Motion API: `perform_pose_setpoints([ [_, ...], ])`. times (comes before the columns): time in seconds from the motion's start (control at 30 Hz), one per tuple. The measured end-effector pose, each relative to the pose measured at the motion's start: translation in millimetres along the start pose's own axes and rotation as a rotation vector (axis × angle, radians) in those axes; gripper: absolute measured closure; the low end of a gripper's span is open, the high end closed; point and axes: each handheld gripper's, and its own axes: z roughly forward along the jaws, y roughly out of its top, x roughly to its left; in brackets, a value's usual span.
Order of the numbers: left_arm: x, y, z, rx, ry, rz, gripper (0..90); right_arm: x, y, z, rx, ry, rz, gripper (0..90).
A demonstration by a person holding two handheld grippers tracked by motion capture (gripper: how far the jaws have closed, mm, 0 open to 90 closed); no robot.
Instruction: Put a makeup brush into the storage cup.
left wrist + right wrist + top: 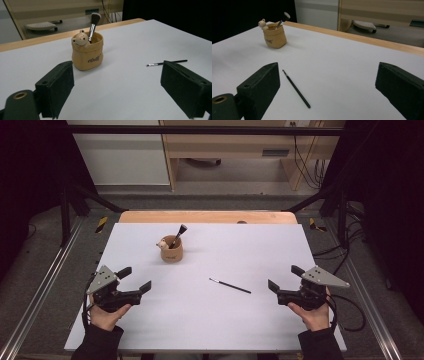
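A: In the high view, what sits closest to us is the pair of hands at the near edge of the white table (210, 325), each holding a tool. Our left gripper (136, 279) has its jaws spread with nothing between them, and our right gripper (282, 277) is likewise wide apart and empty.

B: And the thin black brush (230, 286)?

A: It lies flat, toward us and to the right of the tan bear pot (171, 251), clear of it and between the two grippers (nearer the right one, we judge). One fluffy brush (179, 235) already stands in the pot.

B: In the left gripper view?

A: The jaws gape at the bottom of the frame; the pot (87, 52) stands straight ahead with the big brush (93, 25) leaning out, and the thin brush (166, 63) lies to the pot's right, just past the right-hand jaw.

B: And the right gripper view?

A: The thin brush (296, 88) lies between the parted jaws, close to the left one, bristle tip pointing roughly toward the pot (274, 36).

B: So how do we do this well?

A: We would bring the right gripper down across the handle near its middle, close gently since the stick is slim and may roll, then lift it level.

B: The count?

A: Two grippers, two brushes, one pot.
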Motion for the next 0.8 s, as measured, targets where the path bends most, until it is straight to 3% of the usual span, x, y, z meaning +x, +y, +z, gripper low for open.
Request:
perform_pose_setpoints([
  [0.47, 2.0, -2.7, 2.7, 0.032, -0.005, 0.015, 10.1, 1.3, 0.1, 1.8, 0.004, -0.001, 0.001, 6.4],
  [0.8, 3.9, -4.6, 4.0, 0.046, -0.009, 0.02, 9.8, 13.2, 5.7, 18.1, 0.035, 0.025, -0.022, 7.1],
])
